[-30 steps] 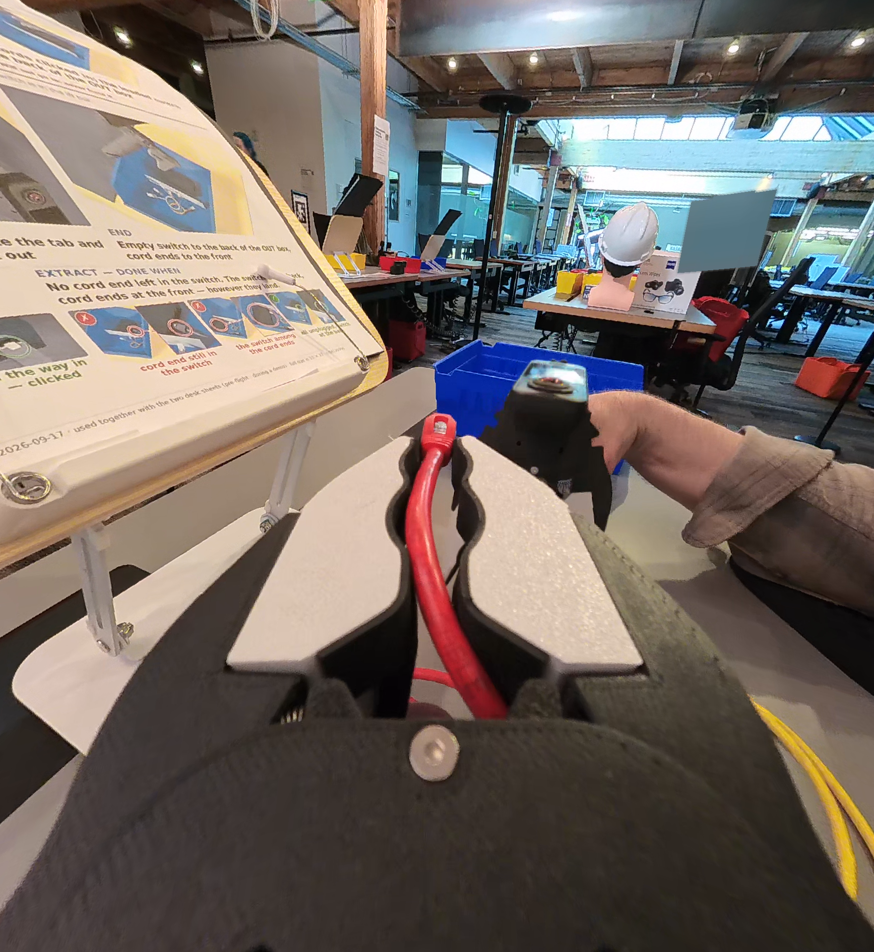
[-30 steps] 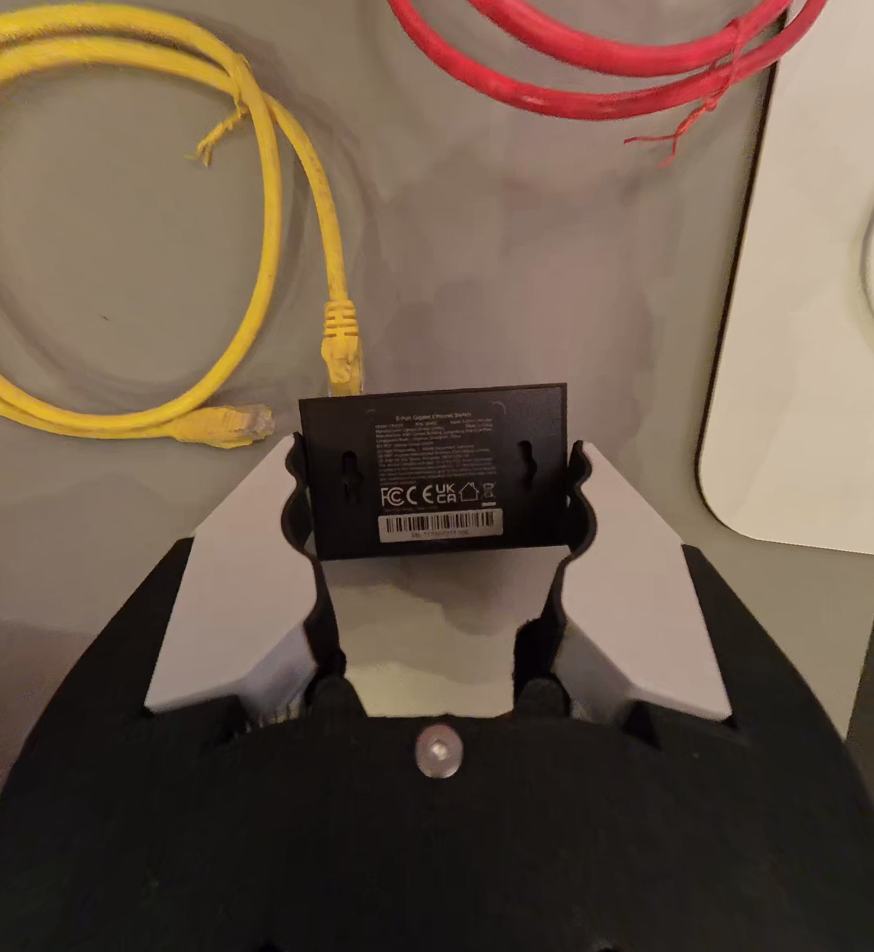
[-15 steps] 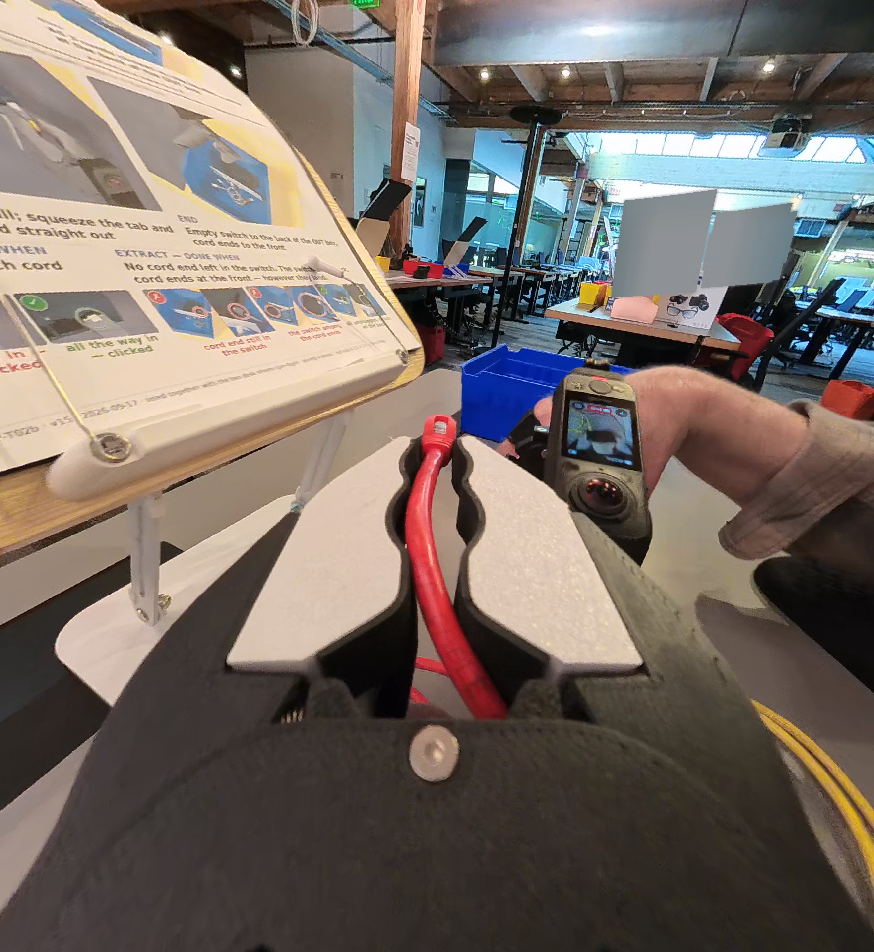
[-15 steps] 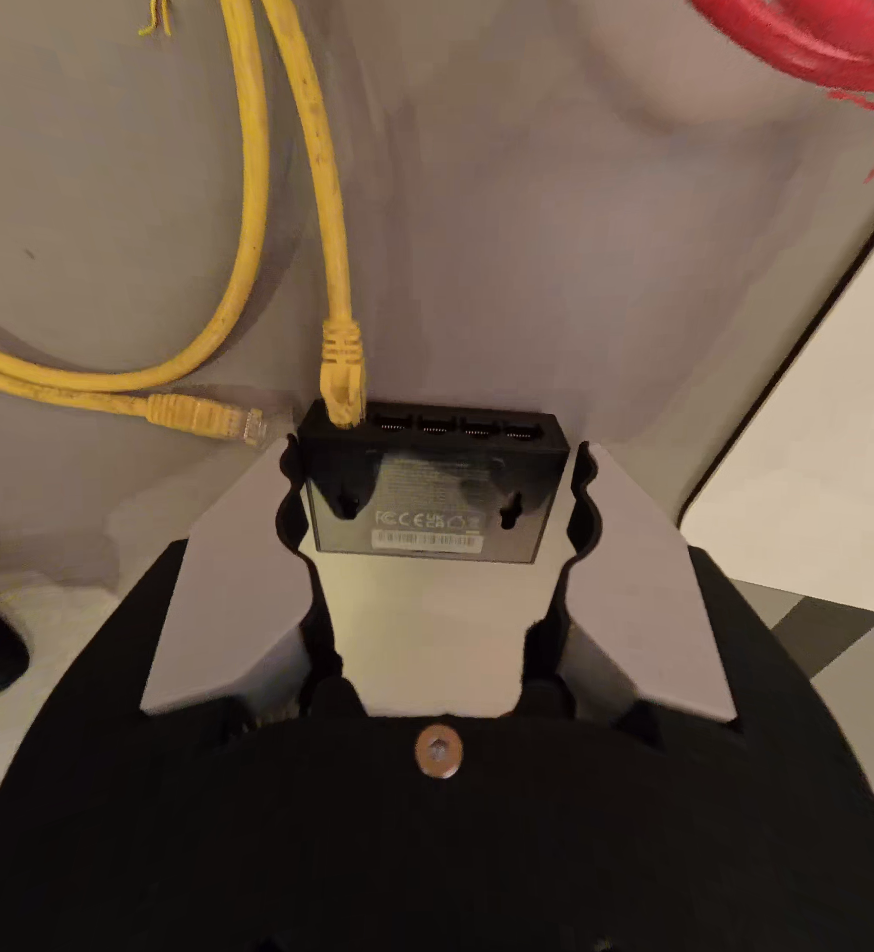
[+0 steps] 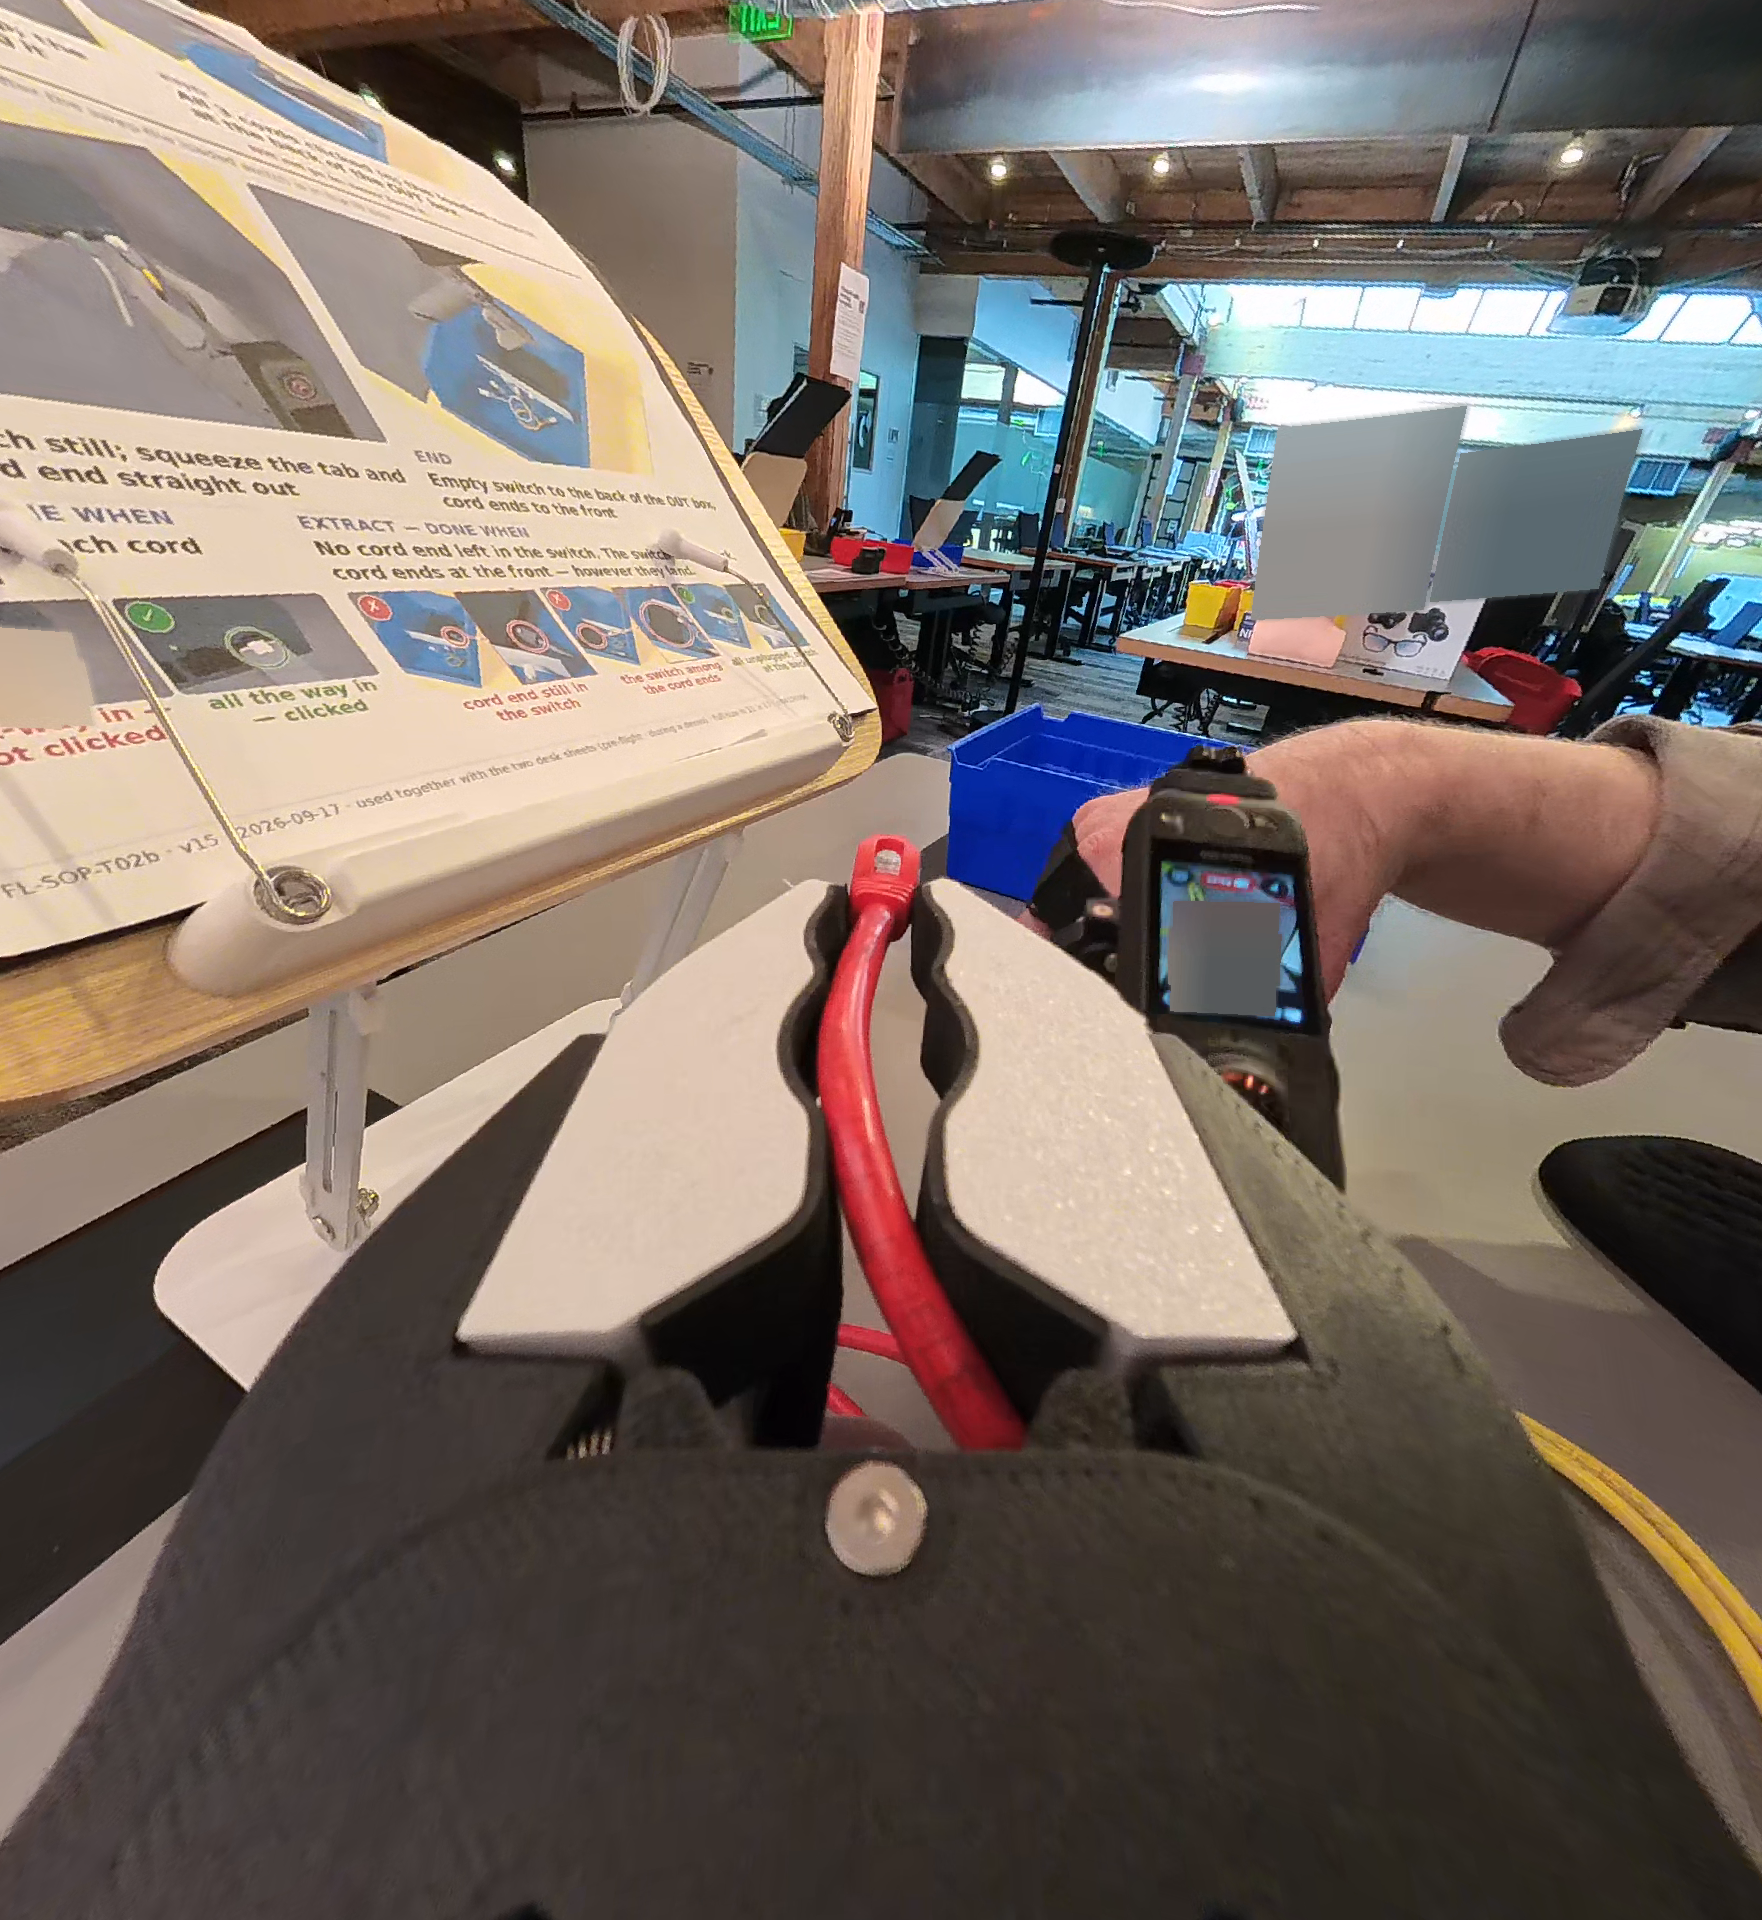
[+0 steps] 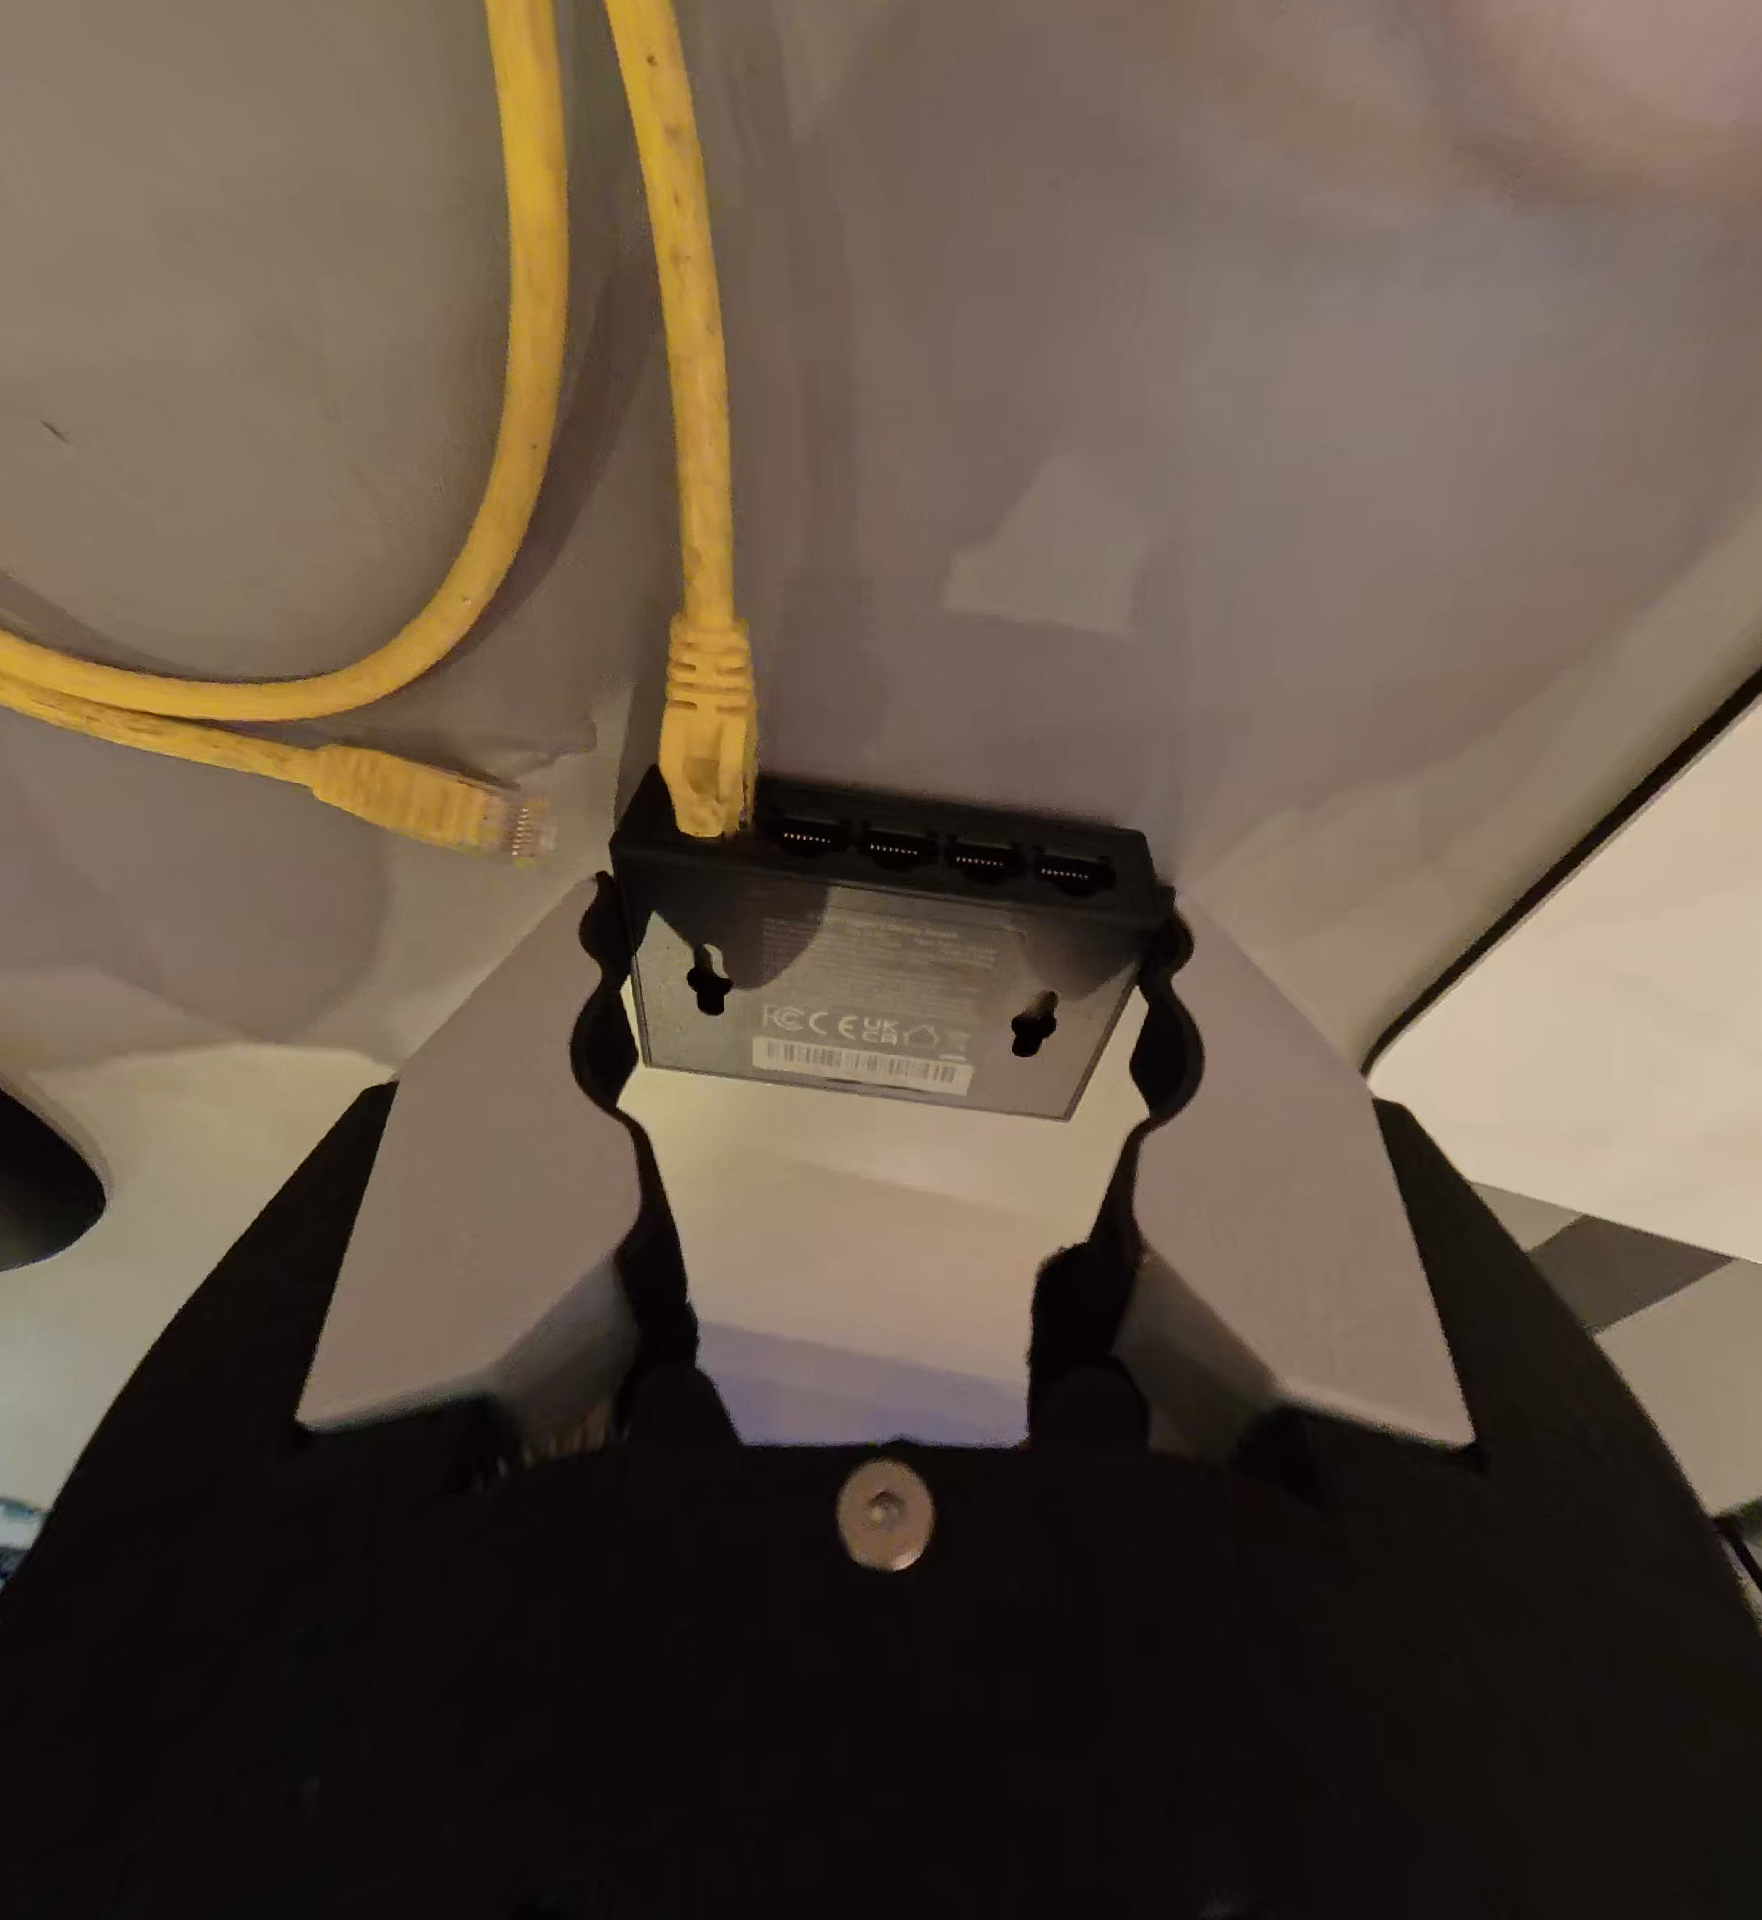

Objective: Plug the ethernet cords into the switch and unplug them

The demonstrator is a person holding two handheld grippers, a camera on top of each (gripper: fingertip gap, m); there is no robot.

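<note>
My left gripper [image 5: 872, 914] is shut on a red ethernet cord [image 5: 861, 1143]; its plug [image 5: 885, 868] sticks out past the fingertips, held in the air. My right gripper [image 6: 882, 925] is shut on a black switch [image 6: 882, 997], underside up, above the grey table [image 6: 1272, 416]. One end of the yellow cord [image 6: 695, 364] sits in the switch's leftmost port [image 6: 705, 790]; three ports beside it are empty. The other yellow plug [image 6: 441, 810] lies loose on the table, left of the switch. In the left wrist view the right gripper's camera [image 5: 1225, 935] and the hand on it [image 5: 1428, 821] show at the right.
A tilted instruction board [image 5: 316, 499] on a white stand [image 5: 337, 1143] rises at the left. A blue bin [image 5: 1043, 800] stands behind the grippers. The white stand base [image 6: 1635, 987] lies right of the switch. Yellow cord loops [image 5: 1739, 1621] lie at the table's right. The gap from one gripper's tips to the other's is roughly 25 cm.
The right gripper has tipped the switch so that its port face shows, with the yellow plug in the leftmost port. The red coil has left the right wrist view. The left gripper shifted slightly left.
</note>
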